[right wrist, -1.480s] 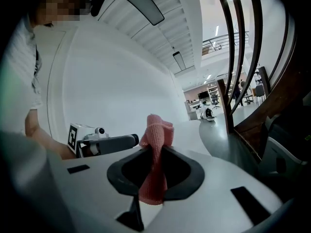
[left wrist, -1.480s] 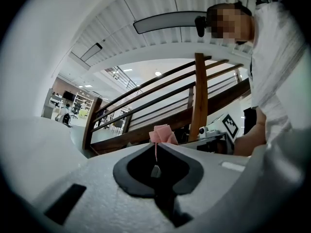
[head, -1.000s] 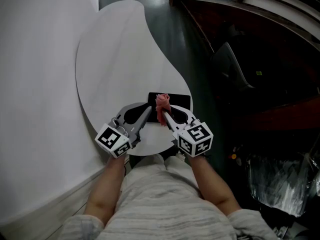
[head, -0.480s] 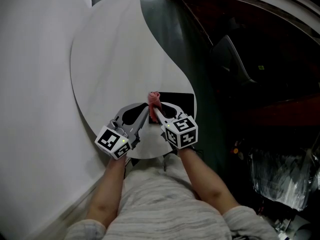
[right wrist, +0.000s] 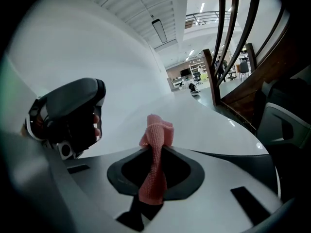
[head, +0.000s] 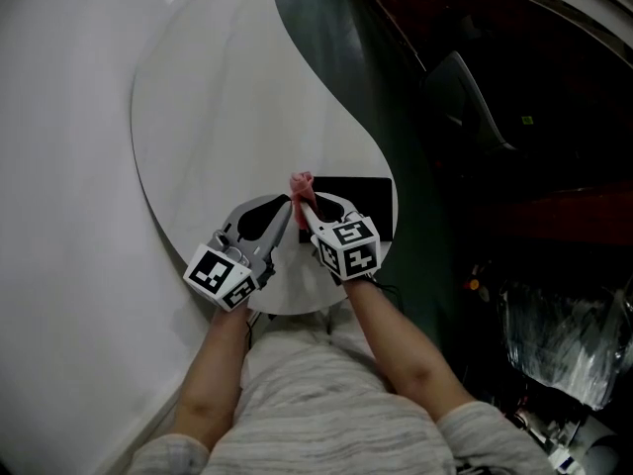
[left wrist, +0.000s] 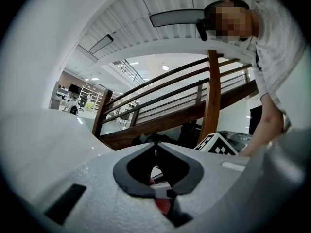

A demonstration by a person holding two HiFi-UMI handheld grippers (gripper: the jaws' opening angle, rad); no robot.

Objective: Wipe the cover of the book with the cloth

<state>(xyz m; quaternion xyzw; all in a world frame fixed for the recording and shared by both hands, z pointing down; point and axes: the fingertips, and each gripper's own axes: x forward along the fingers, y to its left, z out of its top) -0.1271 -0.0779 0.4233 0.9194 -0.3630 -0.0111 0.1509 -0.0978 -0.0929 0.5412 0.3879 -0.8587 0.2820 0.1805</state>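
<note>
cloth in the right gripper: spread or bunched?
Bunched. The cloth is a narrow strip pinched in the right gripper's shut jaws, its tip crumpled beyond them.

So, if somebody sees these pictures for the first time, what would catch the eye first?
The pink cloth catches the eye first, clamped in the right hand-held gripper over the near part of the white table. Next to it a black book lies flat at the table's right edge. The left hand-held gripper, shut on nothing, sits close beside the right one.
</note>
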